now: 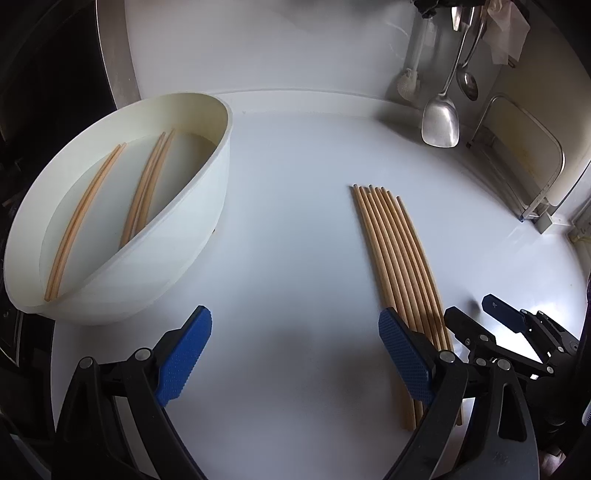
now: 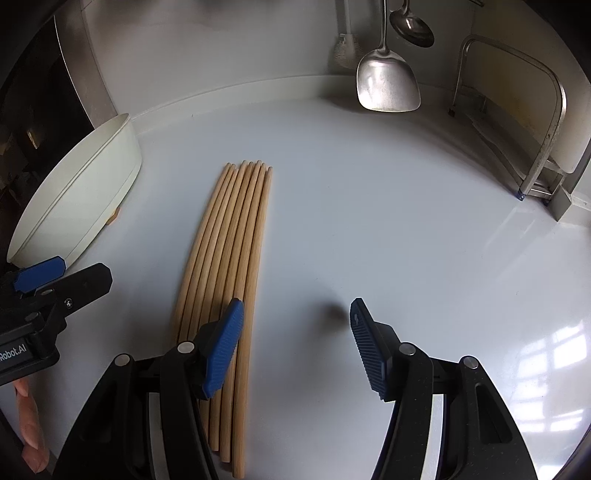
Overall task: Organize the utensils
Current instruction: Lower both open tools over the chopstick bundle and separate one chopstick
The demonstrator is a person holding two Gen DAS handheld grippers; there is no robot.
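Several wooden chopsticks [image 1: 399, 266] [image 2: 229, 240] lie side by side in a neat row on the white counter. More chopsticks [image 1: 147, 184] rest inside a tilted white bowl [image 1: 207, 206] [image 2: 81, 199] at the left. My left gripper [image 1: 295, 325] [image 2: 70, 275] hangs open over bare counter between the bowl and the row, with nothing between its fingers. My right gripper [image 2: 295, 308] [image 1: 471, 308] is open too. Its left finger [image 2: 225, 343] sits over the right edge of the row's near end, and its right finger is over bare counter.
A metal spatula [image 2: 388, 81], a ladle [image 2: 412, 26] and a white brush [image 1: 410, 85] hang against the back wall. A metal rack [image 2: 546, 140] stands at the right. A dark appliance [image 1: 51, 74] borders the left. A person's fingers [image 2: 29, 424] show at the lower left.
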